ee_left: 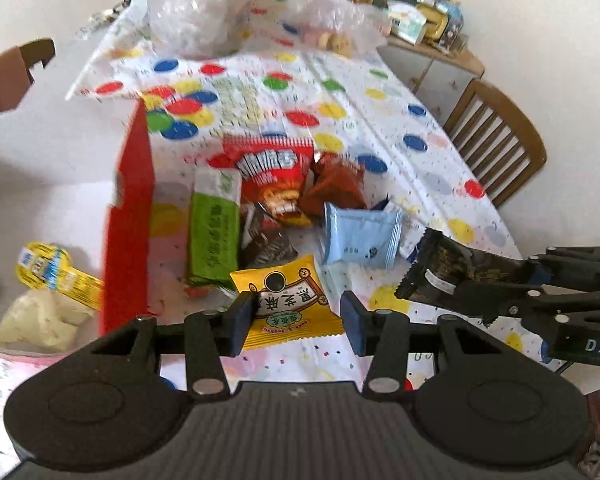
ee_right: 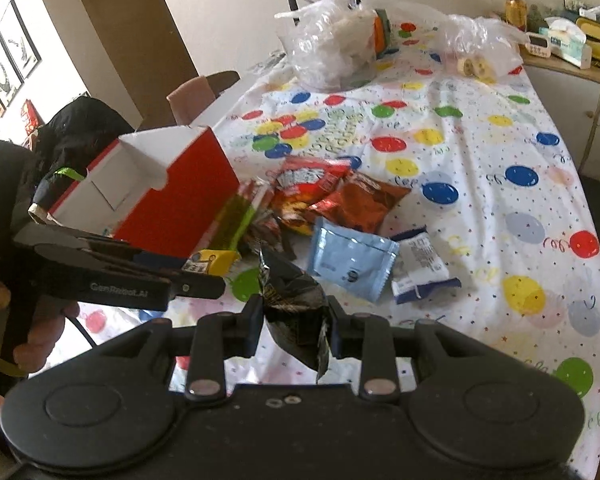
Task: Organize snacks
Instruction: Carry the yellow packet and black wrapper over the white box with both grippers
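Note:
My left gripper is shut on a yellow snack packet, which hangs above the table beside an open red box. That box has a white inside and holds a yellow wrapper and a pale packet. My right gripper is shut on a crumpled black packet, also raised off the table. In the right wrist view a hand holds the left gripper in front of the red box. The right gripper comes in from the right in the left wrist view, with the black packet.
Loose snacks lie beyond both grippers on the balloon-print tablecloth: a green bar, a red bag, a brown bag, a light blue packet and a white-and-blue packet. Clear plastic bags sit at the far end. A wooden chair stands at the right.

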`<state>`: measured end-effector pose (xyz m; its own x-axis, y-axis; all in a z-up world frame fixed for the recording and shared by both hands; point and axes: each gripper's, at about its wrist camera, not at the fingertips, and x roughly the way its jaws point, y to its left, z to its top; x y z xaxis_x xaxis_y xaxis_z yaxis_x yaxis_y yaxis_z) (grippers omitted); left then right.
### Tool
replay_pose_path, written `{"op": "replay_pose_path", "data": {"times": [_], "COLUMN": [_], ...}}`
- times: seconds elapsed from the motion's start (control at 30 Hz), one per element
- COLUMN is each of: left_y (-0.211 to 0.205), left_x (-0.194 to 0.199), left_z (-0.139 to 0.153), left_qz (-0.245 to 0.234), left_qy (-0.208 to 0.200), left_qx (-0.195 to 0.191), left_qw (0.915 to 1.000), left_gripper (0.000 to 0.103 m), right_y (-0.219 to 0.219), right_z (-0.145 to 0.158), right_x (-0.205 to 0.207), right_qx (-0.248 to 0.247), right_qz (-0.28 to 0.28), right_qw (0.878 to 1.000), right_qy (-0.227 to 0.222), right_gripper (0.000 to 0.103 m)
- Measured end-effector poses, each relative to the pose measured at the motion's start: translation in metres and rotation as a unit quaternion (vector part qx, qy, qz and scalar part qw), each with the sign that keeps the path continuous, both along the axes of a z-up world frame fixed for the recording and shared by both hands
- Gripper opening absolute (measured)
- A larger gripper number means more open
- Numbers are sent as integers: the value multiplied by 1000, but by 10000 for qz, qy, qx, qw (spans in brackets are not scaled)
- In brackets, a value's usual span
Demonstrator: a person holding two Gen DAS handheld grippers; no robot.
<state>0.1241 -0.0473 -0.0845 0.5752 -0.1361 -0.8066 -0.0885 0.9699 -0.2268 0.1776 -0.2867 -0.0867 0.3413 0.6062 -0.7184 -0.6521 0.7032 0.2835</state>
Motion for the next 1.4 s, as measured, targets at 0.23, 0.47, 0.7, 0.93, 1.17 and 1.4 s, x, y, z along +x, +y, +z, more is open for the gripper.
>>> {"op": "replay_pose_path", "data": {"times": [0.23,0.47,0.7,0.93,1.17,1.4], "left_y": [32,71,118,164,206,245], "left_x": [-14,-26,-37,-43,-40,-28], "left_z": [27,49,58,57,46,23], "left_qz": [145,317,573,781,968,1084], "left_qy": [-254,-485,-582,-560,-396,-31], "left_qx": [81,184,277,402,498,498], "left_qw": [9995,9982,9963,9946,9933,9929], "left_gripper": [47,47,47,47,47,47], "right_y": [27,65,117,170,215,259], "right_z": [26,47,60,59,50,29], "right_x": [-12,-17,-22,-21,-14,-5], "right_qx": [103,251,280,192,52,-285], "right_qz": [-81,-103,18,98,106,271], "right_qw": [9997,9989,9981,9979,9983,9981], "right_qy": [-222,-395,-545,-613,-579,-483], "right_gripper": [30,30,30,30,30,30]}}
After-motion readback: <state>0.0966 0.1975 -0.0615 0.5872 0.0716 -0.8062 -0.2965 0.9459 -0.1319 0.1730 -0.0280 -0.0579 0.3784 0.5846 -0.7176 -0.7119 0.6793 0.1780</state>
